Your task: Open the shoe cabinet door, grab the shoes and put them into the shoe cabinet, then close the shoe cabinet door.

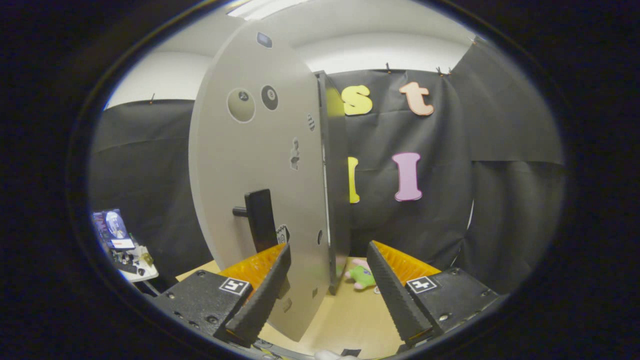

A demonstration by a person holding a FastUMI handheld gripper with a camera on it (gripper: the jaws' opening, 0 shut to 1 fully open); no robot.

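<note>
Your gripper (330,280) fingers spread apart, gripping nothing; cabinet door (250,170) edge stands between them, black handle (260,220) just ahead.

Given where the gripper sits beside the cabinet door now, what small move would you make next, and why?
Probably swing the gripper left to push the door further. Its fingers are open and hold nothing; the door's edge stands between them, its black handle just beyond the left finger, so the door seems mid-swing.
</note>
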